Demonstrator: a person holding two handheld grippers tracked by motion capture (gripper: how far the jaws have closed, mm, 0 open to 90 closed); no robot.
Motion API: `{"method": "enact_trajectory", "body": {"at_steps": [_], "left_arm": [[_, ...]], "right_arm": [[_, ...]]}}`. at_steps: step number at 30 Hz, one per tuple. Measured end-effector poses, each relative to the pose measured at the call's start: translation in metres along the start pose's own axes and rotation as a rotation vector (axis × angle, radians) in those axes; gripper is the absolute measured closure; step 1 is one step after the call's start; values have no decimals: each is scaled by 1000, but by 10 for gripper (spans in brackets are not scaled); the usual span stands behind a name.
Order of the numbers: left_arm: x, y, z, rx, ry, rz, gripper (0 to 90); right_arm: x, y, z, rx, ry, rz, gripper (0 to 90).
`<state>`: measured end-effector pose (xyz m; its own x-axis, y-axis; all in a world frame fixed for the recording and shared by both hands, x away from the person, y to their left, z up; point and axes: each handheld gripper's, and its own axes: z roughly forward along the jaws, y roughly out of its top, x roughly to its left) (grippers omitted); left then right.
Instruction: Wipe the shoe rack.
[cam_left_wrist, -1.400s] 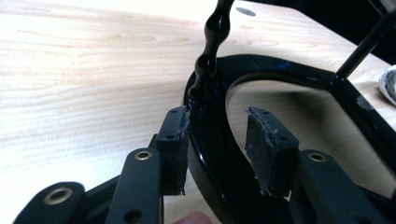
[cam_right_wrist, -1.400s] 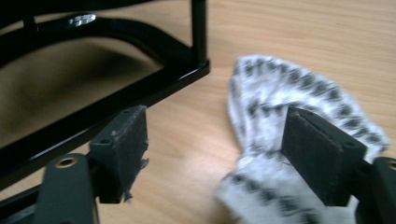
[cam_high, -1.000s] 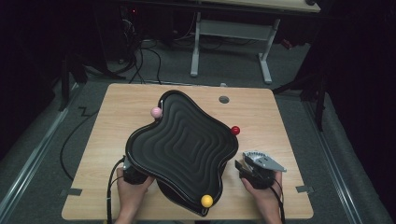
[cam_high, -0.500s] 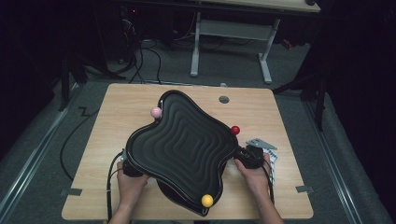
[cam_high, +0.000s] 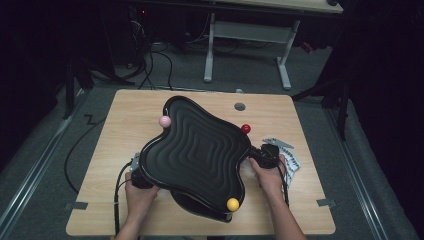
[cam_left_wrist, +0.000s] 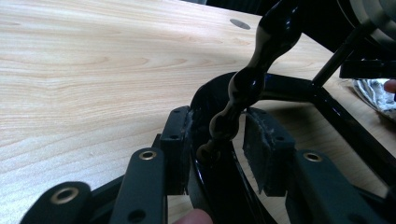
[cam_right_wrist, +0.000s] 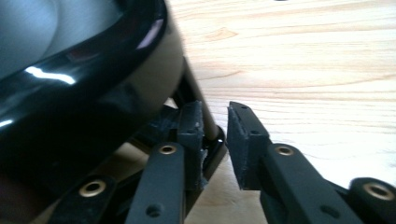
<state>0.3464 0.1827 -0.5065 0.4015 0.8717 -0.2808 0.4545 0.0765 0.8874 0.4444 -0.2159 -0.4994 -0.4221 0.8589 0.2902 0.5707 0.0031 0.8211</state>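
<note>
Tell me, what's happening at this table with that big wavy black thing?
A person holds a gripper in each hand at a glossy black wavy tray on a stand, set on the wooden table. The left gripper has its jaws on either side of the tray's rim, with a gap showing. The right gripper sits at a thin black rod of the stand under the tray's opposite side. Pink, red and yellow balls sit around the tray's edge.

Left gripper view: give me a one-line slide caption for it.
Left tool straddling the wavy glossy rim of the black tray, jaws either side, above the wooden table.
</note>
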Motion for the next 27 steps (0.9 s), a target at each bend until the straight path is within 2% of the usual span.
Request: {"method": "enact_trajectory", "body": {"at_steps": [4, 9, 16, 19, 23, 25, 27], "left_arm": [[1, 0, -1, -7, -9, 12, 608], [0, 1, 0, -21, -21, 23, 600], [1, 9, 8, -35, -38, 43, 588], [1, 12, 12, -49, -56, 51, 605], [1, 15, 15, -59, -72, 64, 634], [2, 17, 15, -59, -86, 66, 660], [3, 18, 16, -61, -101, 68, 676]], "right_arm": [[1, -5, -16, -4, 8, -15, 665], [4, -21, -46, 0, 10, -31, 574], [18, -51, -84, -1, 19, -103, 485], [28, -68, -101, -7, 38, -143, 439], [38, -86, -116, -2, 64, -171, 388], [45, -94, -122, 5, 92, -182, 349], [50, -102, -130, -2, 154, -174, 311]]}}
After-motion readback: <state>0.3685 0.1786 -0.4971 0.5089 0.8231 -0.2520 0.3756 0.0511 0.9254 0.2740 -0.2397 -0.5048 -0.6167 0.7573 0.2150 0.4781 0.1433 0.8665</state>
